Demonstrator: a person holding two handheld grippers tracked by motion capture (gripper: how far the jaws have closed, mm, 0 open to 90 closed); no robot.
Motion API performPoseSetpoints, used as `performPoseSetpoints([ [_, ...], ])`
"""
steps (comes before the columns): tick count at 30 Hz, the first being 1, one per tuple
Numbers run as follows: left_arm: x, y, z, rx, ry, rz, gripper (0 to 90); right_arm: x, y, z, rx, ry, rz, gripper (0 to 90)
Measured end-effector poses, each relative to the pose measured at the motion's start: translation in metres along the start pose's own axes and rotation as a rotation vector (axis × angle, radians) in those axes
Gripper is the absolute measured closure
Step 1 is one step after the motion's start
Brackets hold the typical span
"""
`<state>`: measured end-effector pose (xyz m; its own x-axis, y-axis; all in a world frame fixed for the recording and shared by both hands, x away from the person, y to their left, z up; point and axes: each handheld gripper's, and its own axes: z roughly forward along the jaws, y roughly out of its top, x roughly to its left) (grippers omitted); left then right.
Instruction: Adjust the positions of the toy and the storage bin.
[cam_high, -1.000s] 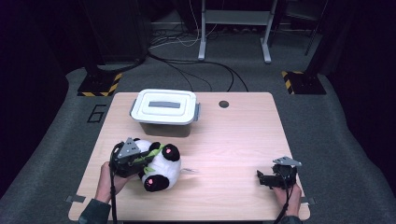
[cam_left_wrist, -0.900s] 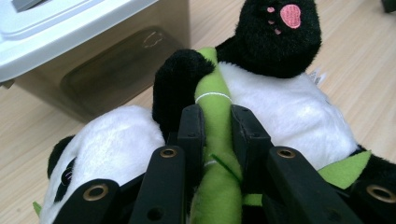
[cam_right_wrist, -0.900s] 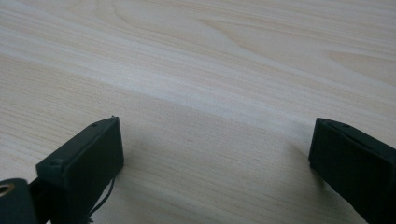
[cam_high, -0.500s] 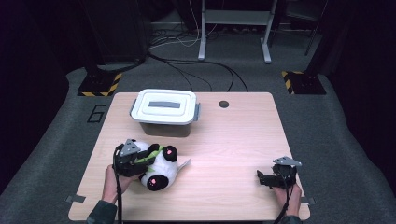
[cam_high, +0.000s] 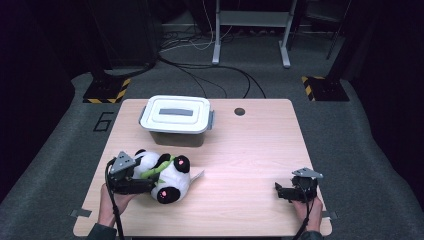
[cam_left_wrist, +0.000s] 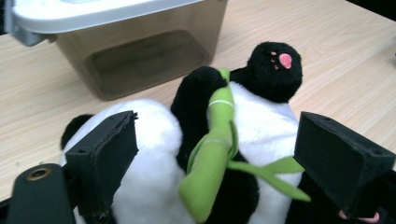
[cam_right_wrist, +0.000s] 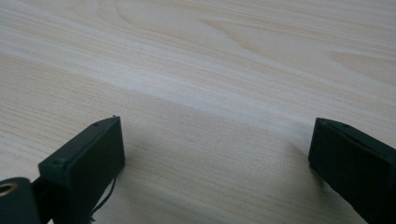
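Two grippers: left gripper (cam_left_wrist: 215, 163) jaws wide, straddling plush panda (cam_left_wrist: 233, 121), no squeeze yet, prob. lining up grasp; right gripper (cam_right_wrist: 215, 154) wide open, empty, parked on table (cam_high: 250, 150).

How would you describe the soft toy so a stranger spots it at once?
Start at the wooden table and find the white-lidded box at its far side. Nearer the person's left hand lies the plush panda, black and white, hugging a green bamboo stalk; nothing else there is furry.

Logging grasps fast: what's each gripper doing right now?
Left gripper: open, jaws either side of the toy panda.
Right gripper: open, holding nothing, above the table.
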<state>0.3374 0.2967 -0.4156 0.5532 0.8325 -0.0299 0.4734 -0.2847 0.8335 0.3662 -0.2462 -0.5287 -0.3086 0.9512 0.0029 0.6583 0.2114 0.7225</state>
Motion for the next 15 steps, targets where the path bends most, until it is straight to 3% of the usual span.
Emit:
performPoseSetpoints([
  [7, 0.006, -0.008, -0.006, -0.001, 0.014, -0.029, 8.9, 0.000, 0.000, 0.000, 0.000, 0.001, 0.000, 2.8],
  [15, 0.014, 0.003, -0.008, -0.017, 0.043, -0.034, 7.0, 0.000, 0.000, 0.000, -0.001, 0.000, -0.001, 2.8],
])
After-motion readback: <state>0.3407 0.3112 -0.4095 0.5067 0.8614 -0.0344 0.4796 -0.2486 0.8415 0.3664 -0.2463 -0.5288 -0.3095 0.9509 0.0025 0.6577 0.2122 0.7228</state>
